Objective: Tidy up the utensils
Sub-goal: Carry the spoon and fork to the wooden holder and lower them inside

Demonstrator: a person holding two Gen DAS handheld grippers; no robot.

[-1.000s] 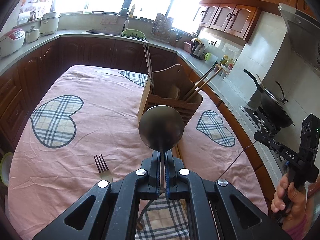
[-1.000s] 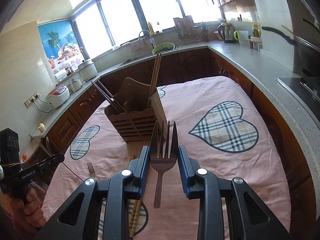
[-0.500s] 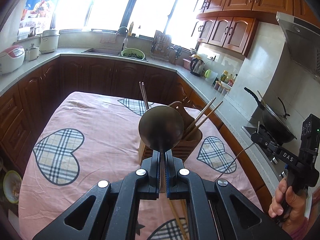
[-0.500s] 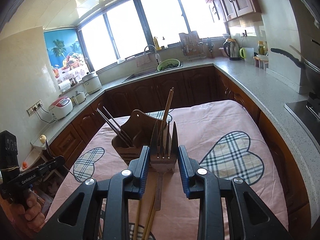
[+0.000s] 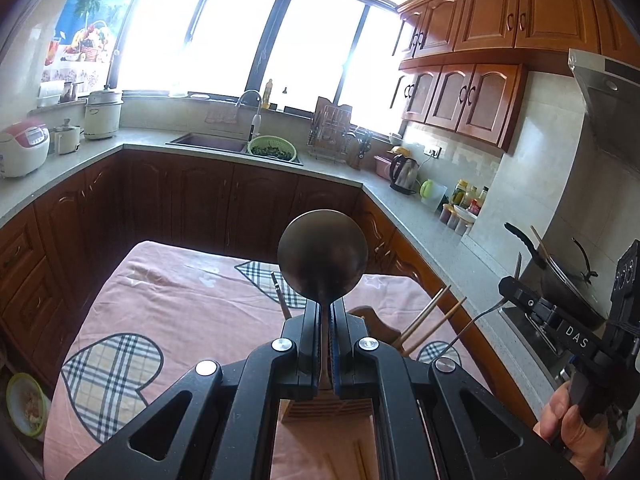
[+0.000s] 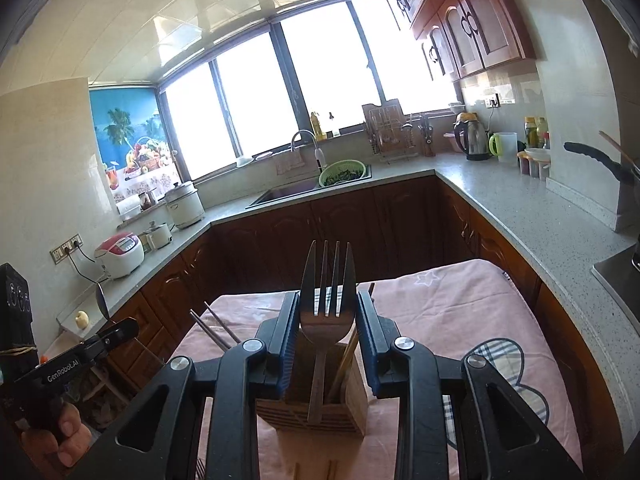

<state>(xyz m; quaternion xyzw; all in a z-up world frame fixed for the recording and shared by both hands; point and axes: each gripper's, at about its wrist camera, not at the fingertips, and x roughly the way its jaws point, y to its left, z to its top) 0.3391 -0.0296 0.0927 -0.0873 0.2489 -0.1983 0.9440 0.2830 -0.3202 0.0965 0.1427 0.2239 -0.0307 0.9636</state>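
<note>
Left fingers (image 5: 325,320) clamped on round steel spoon (image 5: 322,255), right fingers (image 6: 328,322) pinching four-tined metal fork (image 6: 327,300), slatted wooden holder (image 6: 316,416)

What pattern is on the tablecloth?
Pink tablecloth with plaid hearts, clearest in the right wrist view.

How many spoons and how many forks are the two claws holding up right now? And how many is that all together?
spoon: 1, in the left claw
fork: 1, in the right claw
Total: 2
</note>
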